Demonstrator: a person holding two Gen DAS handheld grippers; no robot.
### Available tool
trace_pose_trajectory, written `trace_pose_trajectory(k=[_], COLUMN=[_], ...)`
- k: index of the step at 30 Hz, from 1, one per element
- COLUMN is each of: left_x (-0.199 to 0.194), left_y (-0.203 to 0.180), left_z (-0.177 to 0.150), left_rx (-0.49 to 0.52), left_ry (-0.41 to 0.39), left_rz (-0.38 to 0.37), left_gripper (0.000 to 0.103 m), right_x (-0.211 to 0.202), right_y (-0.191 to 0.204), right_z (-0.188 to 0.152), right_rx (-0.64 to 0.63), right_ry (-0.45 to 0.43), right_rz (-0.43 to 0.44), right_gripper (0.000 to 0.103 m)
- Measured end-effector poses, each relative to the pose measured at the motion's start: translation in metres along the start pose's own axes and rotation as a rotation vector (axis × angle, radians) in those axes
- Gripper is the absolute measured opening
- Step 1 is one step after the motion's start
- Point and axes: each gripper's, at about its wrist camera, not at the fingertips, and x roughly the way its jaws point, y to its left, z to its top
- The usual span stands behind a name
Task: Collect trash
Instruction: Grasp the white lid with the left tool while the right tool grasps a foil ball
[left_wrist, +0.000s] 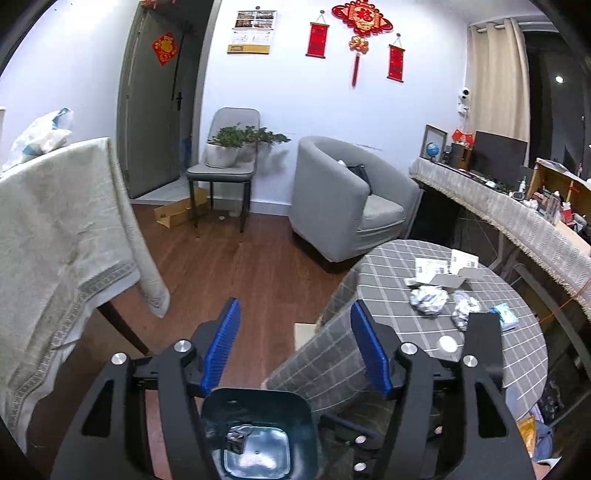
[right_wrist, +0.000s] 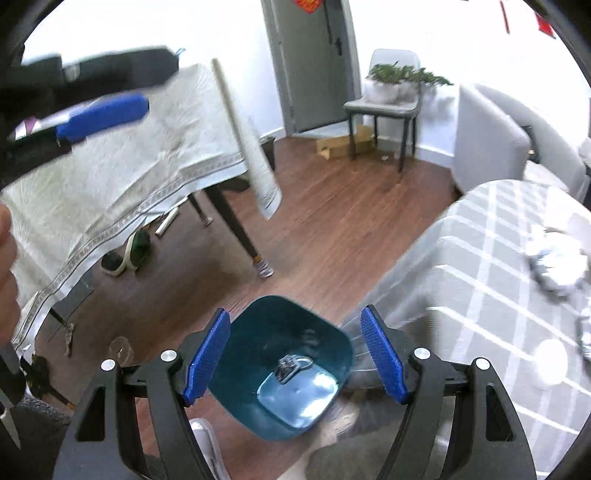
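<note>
Teal plastic bin (right_wrist: 280, 373) sits on the wood floor (left_wrist: 240, 266), directly below both claws, open top up, one small dark crumpled scrap (right_wrist: 290, 367) on its bottom. Left claw (left_wrist: 295, 347) spread, blue pads apart, nothing between them; bin just under it at the lower frame edge. Right claw (right_wrist: 295, 354) also spread and empty, bin seen through the gap. Far left: cream-clothed desk (left_wrist: 55, 229). Right: round desk with grey checked cloth (left_wrist: 480, 332) touching or just beside the bin, still carrying crumpled foil-like wads (left_wrist: 428, 300), paper slips (left_wrist: 430, 267), a blue packet (left_wrist: 504, 314). Behind: grey armchair (left_wrist: 343, 199), chair with potted plant (left_wrist: 225, 147). Red wall hangings (left_wrist: 360, 18), writing too small to read.
</note>
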Motion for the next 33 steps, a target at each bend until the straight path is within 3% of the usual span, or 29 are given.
trace_pose_trajectory(k=[8,15,22,33], left_x=[0.022,0.042,0.065,0.108], left_y=[-0.039,-0.069,-0.100,-0.146], left_z=[-0.002,-0.013,-0.023,-0.047], left_rx=[0.037,0.069,0.087,0.190], left_ry=[0.021,0.063,0.108,0.190], left_rz=[-0.045,-0.089,-0.169,-0.210], left_gripper=[0.073,0.076,0.079,0.079], right_x=[-0.046,-0.084,-0.108,-0.123], right_y=[-0.045,-0.088,-0.134,-0.185], right_z=[-0.004,-0.013,-0.022,-0.037], right_rx=[0.056,0.106,0.184,0.290], right_ry=[-0.062,-0.125,-0.152,-0.151], right_rz=[-0.064,-0.146,-0.211,-0.217], right_gripper=[0.074,0.080,0.082,0.085])
